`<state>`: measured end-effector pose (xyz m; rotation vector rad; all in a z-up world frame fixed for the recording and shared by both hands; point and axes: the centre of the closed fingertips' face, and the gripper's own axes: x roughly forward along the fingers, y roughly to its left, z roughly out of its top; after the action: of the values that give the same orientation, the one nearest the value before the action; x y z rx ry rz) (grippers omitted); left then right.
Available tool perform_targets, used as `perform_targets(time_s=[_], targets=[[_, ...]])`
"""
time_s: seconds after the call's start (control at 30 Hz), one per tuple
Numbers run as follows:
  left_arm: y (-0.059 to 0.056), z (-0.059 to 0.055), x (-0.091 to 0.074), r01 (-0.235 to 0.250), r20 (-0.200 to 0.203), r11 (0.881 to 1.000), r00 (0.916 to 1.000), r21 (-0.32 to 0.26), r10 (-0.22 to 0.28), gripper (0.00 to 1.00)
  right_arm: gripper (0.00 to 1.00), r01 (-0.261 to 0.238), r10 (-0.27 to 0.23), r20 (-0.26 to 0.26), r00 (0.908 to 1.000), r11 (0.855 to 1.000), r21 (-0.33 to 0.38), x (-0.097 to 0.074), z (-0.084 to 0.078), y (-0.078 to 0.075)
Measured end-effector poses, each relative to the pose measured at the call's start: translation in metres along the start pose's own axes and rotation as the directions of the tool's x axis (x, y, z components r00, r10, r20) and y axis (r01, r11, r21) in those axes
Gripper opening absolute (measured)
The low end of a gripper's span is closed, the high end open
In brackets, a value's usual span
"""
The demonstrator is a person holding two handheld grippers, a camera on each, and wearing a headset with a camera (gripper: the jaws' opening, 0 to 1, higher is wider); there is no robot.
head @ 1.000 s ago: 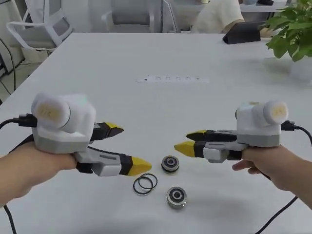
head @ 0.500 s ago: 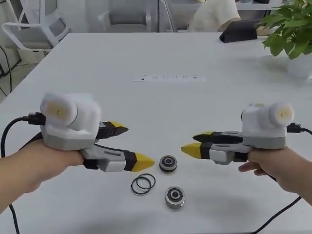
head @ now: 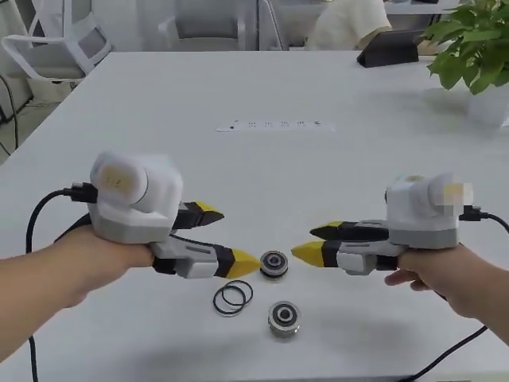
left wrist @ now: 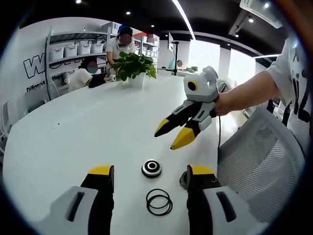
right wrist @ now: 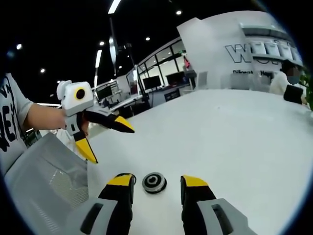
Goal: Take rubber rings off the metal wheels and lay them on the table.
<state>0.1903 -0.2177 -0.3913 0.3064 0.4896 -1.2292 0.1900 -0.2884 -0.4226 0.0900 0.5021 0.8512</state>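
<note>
A big wall sign [left wrist: 35,63] at upper left begins "W"; the rest is cut off. Lettering on the shirt [right wrist: 9,120] is illegible.

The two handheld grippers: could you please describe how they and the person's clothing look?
The left gripper and right gripper match: white-and-grey pistol-shaped bodies, tapered black jaws with yellow tips, a black cable trailing from each rear. The person wears a white short-sleeved shirt with dark lettering.

A long white table [head: 262,87] bears a plant [head: 469,40] at its far right corner, a white chair [head: 71,32] stands off its far left corner, shelves of bins [left wrist: 73,50] line a white wall [left wrist: 32,46], and strip lights [left wrist: 182,18] cross a dark ceiling [left wrist: 142,12].
</note>
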Motion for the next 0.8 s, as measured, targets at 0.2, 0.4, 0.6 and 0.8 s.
perform_targets(time_s=[0.2, 0.4, 0.6, 0.8], targets=[[-0.004, -0.001, 0.008, 0.014, -0.004, 1.000, 0.9999, 0.001, -0.014, 0.54, 0.35, -0.002, 0.002, -0.022, 0.9998, 1.000, -0.013, 0.002, -0.008, -0.001], [-0.003, -0.005, 0.014, 0.023, -0.012, 1.000, 0.9997, -0.002, -0.023, 0.51, 0.35, -0.003, 0.002, -0.038, 0.9993, 1.000, -0.023, 0.004, -0.014, -0.001], [-0.006, -0.008, 0.022, 0.032, -0.024, 0.999, 0.9992, -0.001, -0.033, 0.48, 0.35, 0.000, -0.001, -0.053, 0.9986, 1.000, -0.028, 0.005, -0.020, -0.002], [-0.008, -0.012, 0.029, 0.042, -0.035, 0.999, 0.9985, 0.002, -0.042, 0.45, 0.34, -0.003, 0.001, -0.066, 0.9978, 0.999, -0.034, 0.007, -0.025, 0.000]])
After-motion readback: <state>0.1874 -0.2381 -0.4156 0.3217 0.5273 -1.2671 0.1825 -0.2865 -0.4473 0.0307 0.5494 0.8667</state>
